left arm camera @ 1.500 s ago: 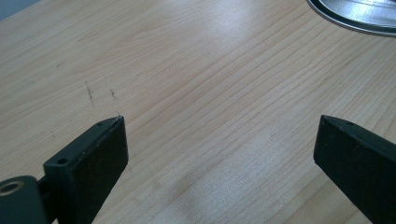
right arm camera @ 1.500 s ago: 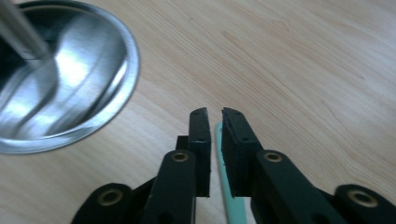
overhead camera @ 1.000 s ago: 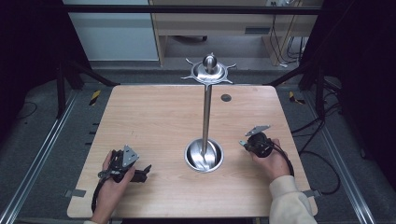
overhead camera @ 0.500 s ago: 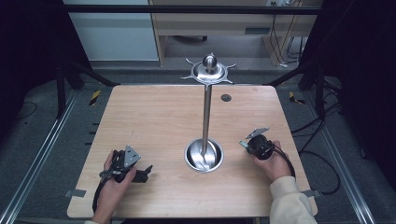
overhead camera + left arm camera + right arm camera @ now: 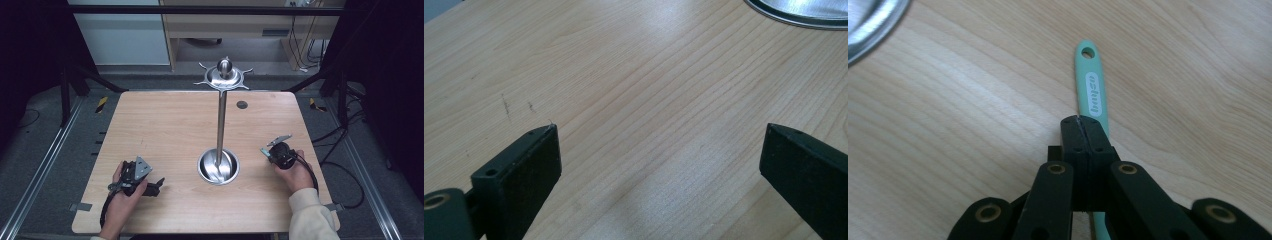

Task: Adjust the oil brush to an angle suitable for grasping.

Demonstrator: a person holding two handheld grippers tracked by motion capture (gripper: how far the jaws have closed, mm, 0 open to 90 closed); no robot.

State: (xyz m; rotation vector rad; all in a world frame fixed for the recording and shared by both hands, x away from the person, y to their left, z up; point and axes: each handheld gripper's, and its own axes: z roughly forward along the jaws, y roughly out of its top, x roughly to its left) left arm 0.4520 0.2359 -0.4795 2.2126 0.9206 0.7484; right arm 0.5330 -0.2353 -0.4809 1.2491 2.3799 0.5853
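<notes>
One tall polished steel stand rises from a round dished base near the middle of the pale wooden table, with a ring of short hooks under its ball top. There are two black two-jaw grippers and one mint-green plastic handle with white lettering and a hanging hole at its end.

The right gripper sits just right of the stand's base, low on the table; in the right gripper view its jaws are pressed together along a thin seam. The green handle runs beneath them and sticks out past the tips, pointing away from the gripper, with the base's steel rim in the upper left corner. Whether the jaws actually pinch the handle or merely lie over it cannot be told.

The left gripper rests well left of the stand's base, jaws spread wide over bare wood, nothing between them.
</notes>
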